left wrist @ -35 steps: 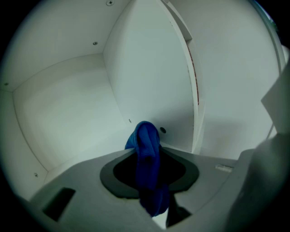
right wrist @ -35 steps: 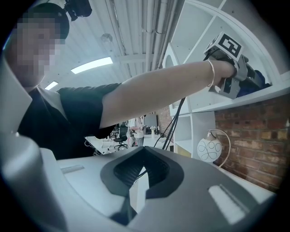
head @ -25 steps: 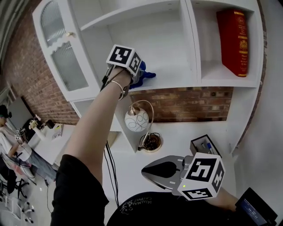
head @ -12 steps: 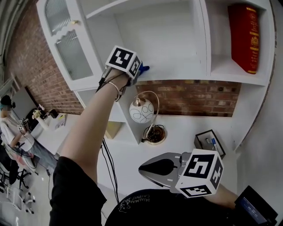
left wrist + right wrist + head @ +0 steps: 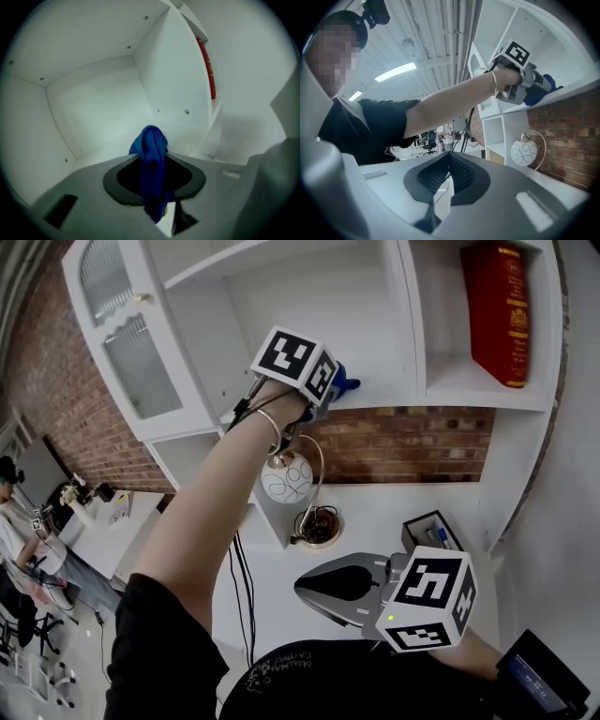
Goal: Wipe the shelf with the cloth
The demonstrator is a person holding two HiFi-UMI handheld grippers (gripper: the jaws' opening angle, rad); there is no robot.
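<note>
My left gripper (image 5: 339, 388) is raised to the white shelf (image 5: 394, 395) and is shut on a blue cloth (image 5: 152, 161). The cloth's bunched end (image 5: 345, 383) sticks out past the jaws and rests on the shelf floor (image 5: 117, 150) near its front edge. In the right gripper view the left gripper (image 5: 543, 91) and cloth (image 5: 541, 89) show at the shelf's lip. My right gripper (image 5: 328, 587) hangs low over the white desk (image 5: 375, 512), shut, with nothing between its jaws (image 5: 447, 176).
A red book (image 5: 502, 315) stands in the compartment to the right, past a white divider (image 5: 411, 320). A glass cabinet door (image 5: 122, 343) stands open at the left. Below are a round lamp (image 5: 286, 479), a small bowl (image 5: 319, 526) and a black box (image 5: 431, 532).
My left gripper has slid to the right along the shelf's front with the cloth. The right gripper has stayed in place.
</note>
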